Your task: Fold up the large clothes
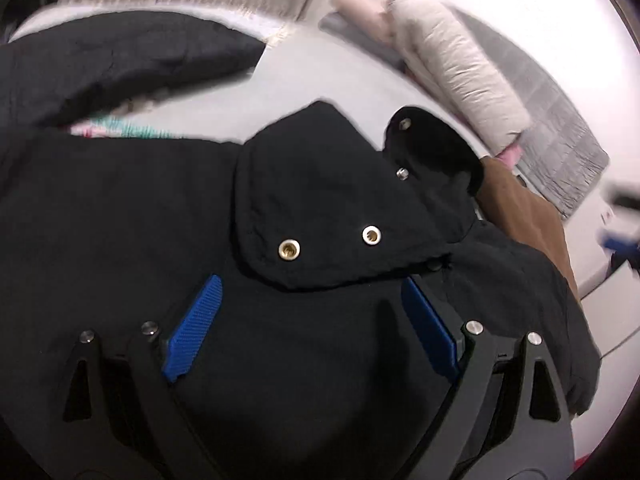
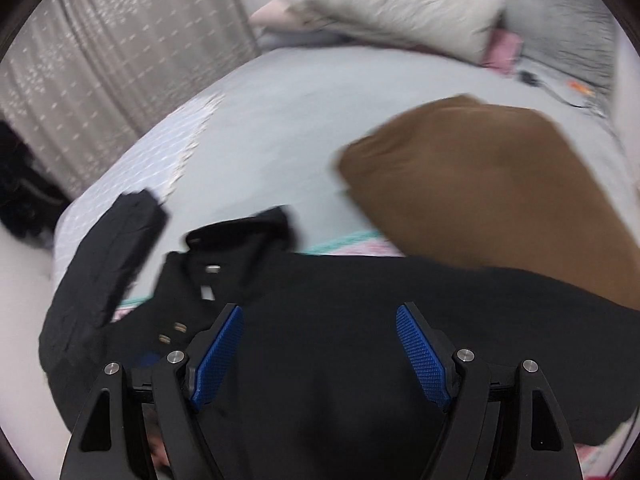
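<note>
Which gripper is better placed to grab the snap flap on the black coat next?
Probably the left gripper: its open jaws sit just below the snap flap. The right gripper, also open, hovers over plain black coat.

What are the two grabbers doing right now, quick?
Left gripper: open, holding nothing, over the black jacket.
Right gripper: open, holding nothing, over the same jacket.

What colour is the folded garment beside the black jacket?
Brown, plain, no pattern; clearest in the right wrist view.
</note>
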The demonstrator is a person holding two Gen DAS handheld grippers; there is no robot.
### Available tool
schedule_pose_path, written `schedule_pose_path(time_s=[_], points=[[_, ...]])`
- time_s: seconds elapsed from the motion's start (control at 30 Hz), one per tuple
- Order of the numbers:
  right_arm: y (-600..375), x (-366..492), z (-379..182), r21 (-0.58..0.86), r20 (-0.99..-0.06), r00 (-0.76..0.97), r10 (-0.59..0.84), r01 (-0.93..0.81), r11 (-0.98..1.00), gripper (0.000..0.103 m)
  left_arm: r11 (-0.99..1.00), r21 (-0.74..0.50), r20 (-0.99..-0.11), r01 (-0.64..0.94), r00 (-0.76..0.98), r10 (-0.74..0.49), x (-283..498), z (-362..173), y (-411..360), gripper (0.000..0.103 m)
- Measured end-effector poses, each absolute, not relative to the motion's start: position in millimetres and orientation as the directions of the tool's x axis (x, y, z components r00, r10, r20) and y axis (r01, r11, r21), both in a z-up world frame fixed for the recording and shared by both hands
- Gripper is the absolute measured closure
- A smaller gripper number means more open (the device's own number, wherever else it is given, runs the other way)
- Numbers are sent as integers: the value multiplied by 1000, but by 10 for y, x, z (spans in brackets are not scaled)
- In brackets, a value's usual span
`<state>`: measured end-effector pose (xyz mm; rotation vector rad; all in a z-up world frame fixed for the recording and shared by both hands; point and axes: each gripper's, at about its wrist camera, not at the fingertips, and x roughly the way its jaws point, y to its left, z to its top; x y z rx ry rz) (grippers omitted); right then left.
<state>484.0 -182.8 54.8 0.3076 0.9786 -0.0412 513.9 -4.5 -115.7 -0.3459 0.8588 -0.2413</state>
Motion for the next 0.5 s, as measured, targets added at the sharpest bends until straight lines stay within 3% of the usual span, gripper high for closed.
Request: schedule_pose_path(time_s=[0.07, 0.13, 0.27, 0.43, 0.47, 0.5], points=[[-1555, 5138, 420, 237, -816, 567, 114, 149, 960, 23, 920, -382, -703, 82, 620, -347, 5156, -1014, 6, 12], [-1240, 5447, 269, 247, -808, 575, 130, 131, 960, 23, 916, -387, -649, 103, 676, -350, 5091, -913, 155, 12], [-843, 6039, -31, 304, -792, 581, 186, 112, 946, 23, 942, -336, -693, 14, 674, -257, 5165, -932, 396, 12], [-603, 6466, -247, 253, -803, 590, 83, 211, 944, 24, 889, -454, -707, -63, 633, -317, 5268, -1058, 638, 12], [-590, 6520, -270, 242, -804, 590, 69, 220, 945, 27, 882, -468, -699, -60, 636, -328, 5267, -1063, 654, 12], [-597, 6587, -306, 216, -807, 589, 34, 242, 946, 42, 879, -475, -693, -53, 638, -336, 5257, -1056, 648, 12]])
